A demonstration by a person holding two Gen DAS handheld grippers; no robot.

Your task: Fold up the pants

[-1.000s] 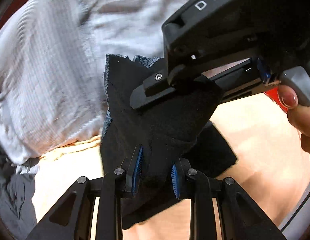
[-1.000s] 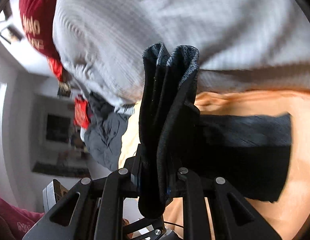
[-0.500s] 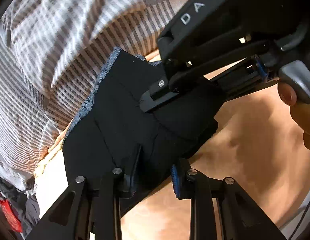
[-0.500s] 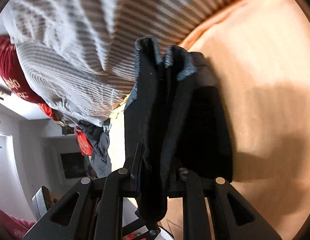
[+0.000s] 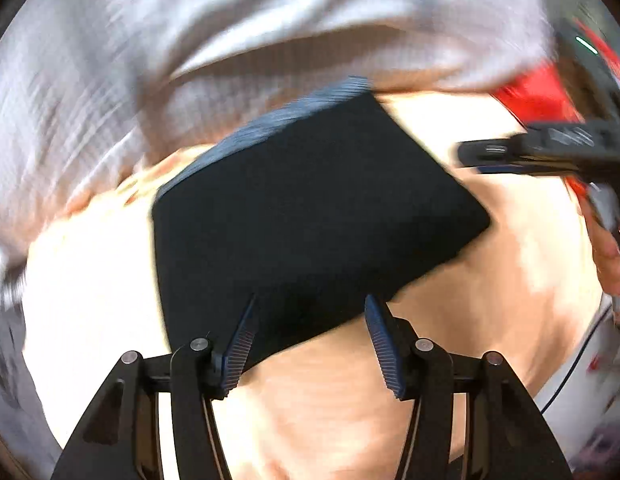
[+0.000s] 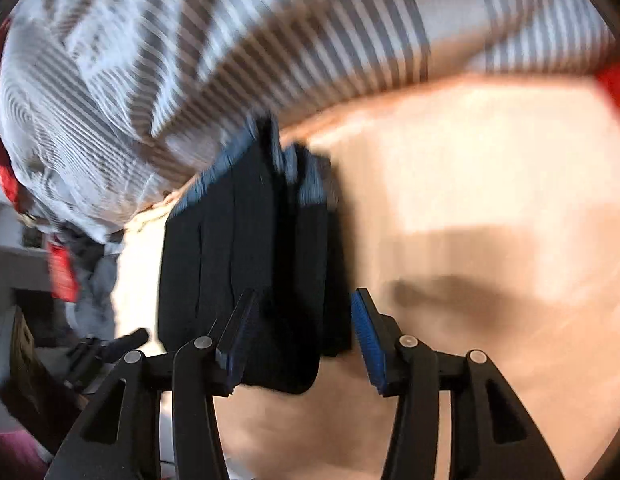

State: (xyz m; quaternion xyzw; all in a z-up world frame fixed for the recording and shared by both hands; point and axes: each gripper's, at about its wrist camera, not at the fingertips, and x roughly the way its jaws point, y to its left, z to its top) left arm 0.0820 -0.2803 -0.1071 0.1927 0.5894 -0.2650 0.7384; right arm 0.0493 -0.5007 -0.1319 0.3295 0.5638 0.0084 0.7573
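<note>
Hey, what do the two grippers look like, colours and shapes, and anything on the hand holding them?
The left gripper and right gripper look alike: matte black angular linkage arms with silver round pivot pins, each ending in two flat fingers faced with ribbed blue pads. In the left wrist view the right gripper's black body is a blur at the right edge, and of the hand holding it only bare fingers show.

Both tongs, clamped on the black pants [image 5: 310,208] a second earlier, were opening, their pads off the cloth. The pants had dropped from hanging bunched to lying folded on the orange bed [image 5: 490,288]. The right tongs [image 5: 470,154] had pulled away from the fold.
</note>
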